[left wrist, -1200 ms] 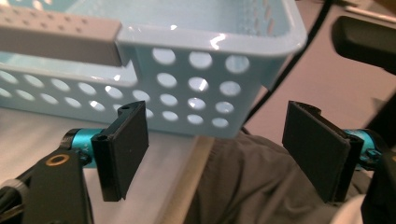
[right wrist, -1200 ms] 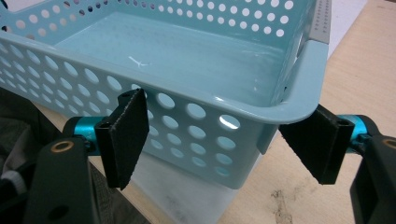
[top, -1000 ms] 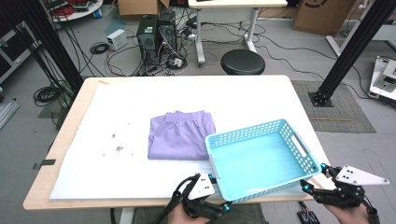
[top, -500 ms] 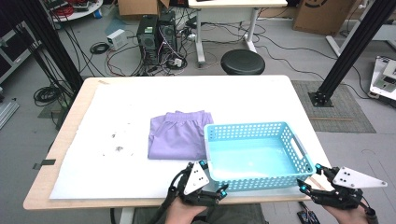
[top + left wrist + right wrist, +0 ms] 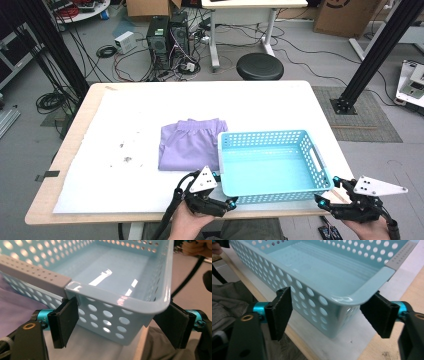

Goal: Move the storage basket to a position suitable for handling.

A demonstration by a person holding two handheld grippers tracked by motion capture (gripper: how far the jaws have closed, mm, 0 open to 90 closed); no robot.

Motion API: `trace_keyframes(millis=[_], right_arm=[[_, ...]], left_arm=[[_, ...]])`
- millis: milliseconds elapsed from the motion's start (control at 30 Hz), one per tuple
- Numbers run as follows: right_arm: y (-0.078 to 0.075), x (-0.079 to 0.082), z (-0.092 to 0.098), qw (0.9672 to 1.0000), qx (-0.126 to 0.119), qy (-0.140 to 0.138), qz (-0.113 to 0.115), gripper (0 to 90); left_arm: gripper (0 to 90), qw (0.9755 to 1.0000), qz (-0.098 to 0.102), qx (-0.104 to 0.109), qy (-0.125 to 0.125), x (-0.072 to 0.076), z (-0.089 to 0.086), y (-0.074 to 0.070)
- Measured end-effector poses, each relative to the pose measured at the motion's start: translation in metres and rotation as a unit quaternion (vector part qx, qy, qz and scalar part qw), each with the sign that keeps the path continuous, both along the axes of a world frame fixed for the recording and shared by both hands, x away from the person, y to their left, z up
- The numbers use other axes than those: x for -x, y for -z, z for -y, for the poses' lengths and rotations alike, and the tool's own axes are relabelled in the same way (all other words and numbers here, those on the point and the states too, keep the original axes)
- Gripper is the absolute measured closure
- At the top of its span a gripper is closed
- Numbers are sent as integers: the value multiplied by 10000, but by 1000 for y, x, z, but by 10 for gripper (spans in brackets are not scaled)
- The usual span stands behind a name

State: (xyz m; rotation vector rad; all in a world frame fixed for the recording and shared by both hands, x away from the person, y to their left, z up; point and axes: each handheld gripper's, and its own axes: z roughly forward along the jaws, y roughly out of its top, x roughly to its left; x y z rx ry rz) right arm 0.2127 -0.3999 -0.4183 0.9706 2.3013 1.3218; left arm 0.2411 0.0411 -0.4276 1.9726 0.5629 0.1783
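The left gripper (image 5: 224, 193) and right gripper (image 5: 327, 192) have jaws wide open, just opened further, holding nothing; each straddles a near corner of the basket (image 5: 272, 165). The gripper views show the pads clear of its walls; the high view shows a purple cloth (image 5: 187, 145) beside it on the white table (image 5: 130, 115); cables cross the floor.

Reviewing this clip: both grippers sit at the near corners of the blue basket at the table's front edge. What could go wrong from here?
1. The blue basket sits at the front edge of the table; a nudge toward the person might tip it off.
2. The left gripper and right gripper stand open around rounded corners, so closing there may slip.
3. The basket's left wall is right beside the purple cloth, which could drag along.
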Motion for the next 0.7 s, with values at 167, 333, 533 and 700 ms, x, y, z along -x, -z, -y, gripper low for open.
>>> trace_keyframes(millis=[167,333,533,700], right_arm=[[9,-15,9,9997,-219,-101,-61,202],[15,-25,20,9994,-292,-201,40,202],[17,-40,16,9985,-219,-495,119,160],[18,-51,18,9974,-297,-653,-9,162]], left_arm=[[224,10000,-51,-60,53,-2,3,2],[227,9999,-103,-69,47,-2,3,4],[223,10000,-56,-27,11,-1,4,3],[204,9999,-70,-73,-61,-4,9,1]])
